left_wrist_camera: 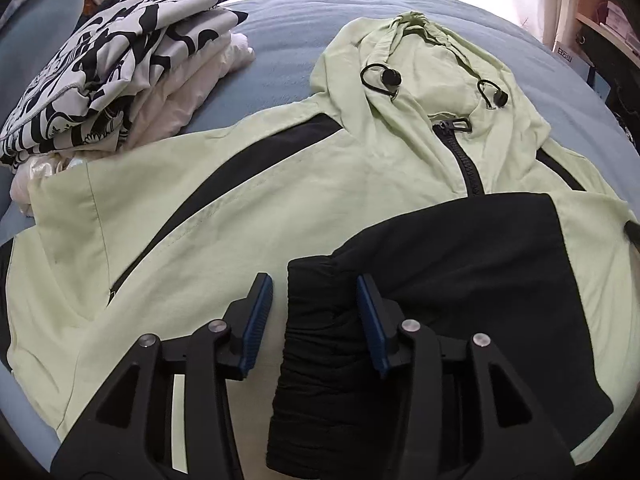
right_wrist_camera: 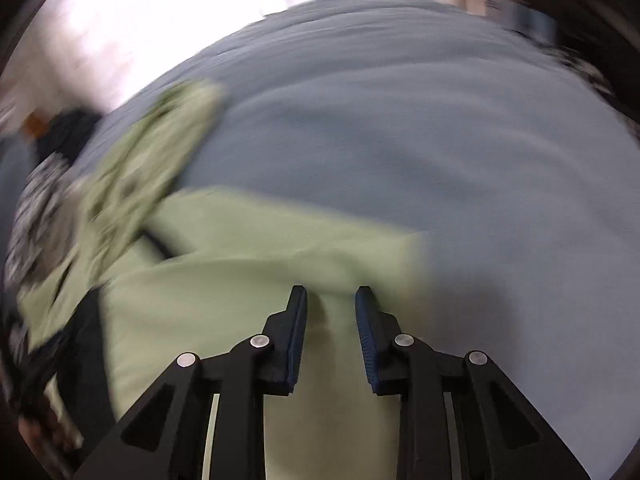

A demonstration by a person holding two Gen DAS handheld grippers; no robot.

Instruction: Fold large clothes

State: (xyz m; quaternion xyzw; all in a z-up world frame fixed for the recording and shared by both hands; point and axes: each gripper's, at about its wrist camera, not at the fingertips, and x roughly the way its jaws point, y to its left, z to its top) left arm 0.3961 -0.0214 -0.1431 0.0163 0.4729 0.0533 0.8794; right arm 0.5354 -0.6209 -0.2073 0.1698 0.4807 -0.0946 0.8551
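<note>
On the bed [left_wrist_camera: 280, 28], the cuff [left_wrist_camera: 320, 320] is being straddled ungripped by the left tool [left_wrist_camera: 316, 316]; the jacket [left_wrist_camera: 224, 200] edge is being approached by the narrowed, ungripping right tool [right_wrist_camera: 331, 320]; closure is advised before lifting.

The jacket [left_wrist_camera: 280, 184] is thin, matt pale-green cloth with black panels and a plastic-looking zip [left_wrist_camera: 466, 156]. The bed [left_wrist_camera: 288, 60] cover is soft blue fabric. The fingers [left_wrist_camera: 256, 316] carry ribbed blue pads.

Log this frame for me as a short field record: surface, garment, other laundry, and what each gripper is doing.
surface: blue bedspread
garment: light green hooded jacket, zipped, lying flat; black sleeve cuff folded across the front
other laundry: stack of folded clothes beside the jacket
left gripper: jaws apart, straddling the cuff
right gripper: jaws apart over green fabric; view blurred
</note>
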